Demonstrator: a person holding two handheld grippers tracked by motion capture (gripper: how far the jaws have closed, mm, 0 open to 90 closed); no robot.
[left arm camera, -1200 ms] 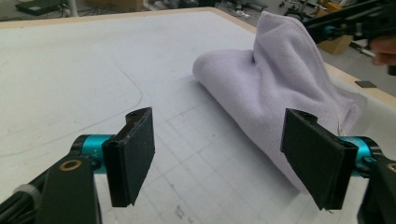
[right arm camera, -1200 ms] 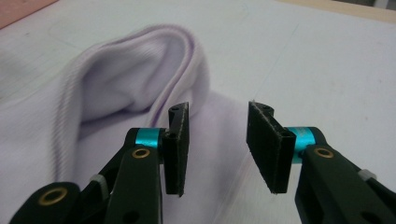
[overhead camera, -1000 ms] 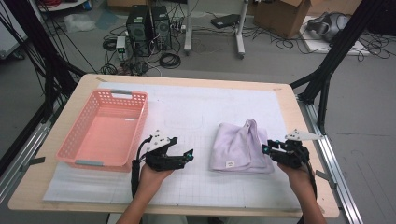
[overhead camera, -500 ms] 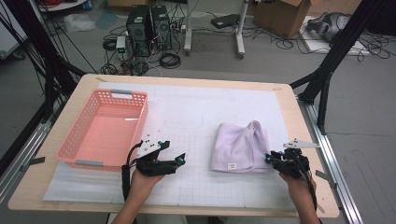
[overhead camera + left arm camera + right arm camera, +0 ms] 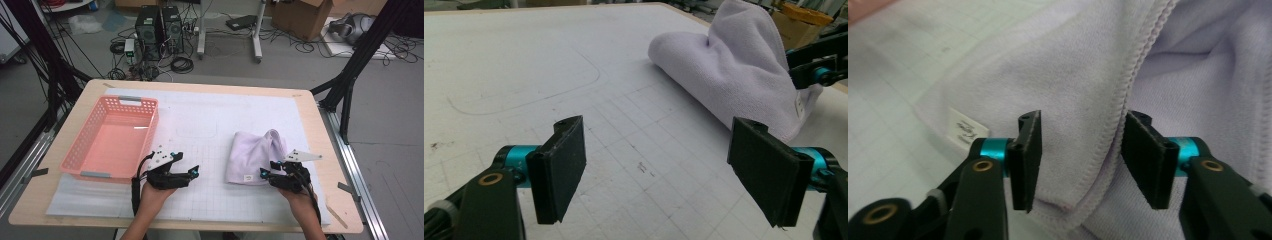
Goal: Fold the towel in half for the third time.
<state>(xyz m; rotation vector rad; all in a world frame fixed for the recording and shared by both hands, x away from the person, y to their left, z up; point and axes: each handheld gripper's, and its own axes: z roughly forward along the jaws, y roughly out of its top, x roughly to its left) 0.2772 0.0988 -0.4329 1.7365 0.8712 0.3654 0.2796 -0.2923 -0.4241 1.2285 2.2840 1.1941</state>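
Observation:
A folded lavender towel (image 5: 255,155) lies on the white gridded mat, right of centre, with a small white label near its front corner. My right gripper (image 5: 266,175) sits at the towel's near edge. In the right gripper view its jaws (image 5: 1080,155) stand apart around the towel's (image 5: 1073,65) stitched hem, and a gap shows beside the left pad. My left gripper (image 5: 192,172) rests low over the bare mat to the towel's left, open with nothing between its jaws (image 5: 656,165). The left gripper view has the towel (image 5: 734,70) ahead and the right gripper (image 5: 819,65) at its far side.
A pink plastic basket (image 5: 117,102) stands at the left of the mat, close behind my left gripper. The wooden table edge (image 5: 330,150) runs just right of the towel. A faint pencilled outline marks the mat (image 5: 197,132) behind the grippers.
My right gripper has moved left and towards me, down to the towel's near edge, where the hem now lies between its jaws. The left gripper has barely shifted.

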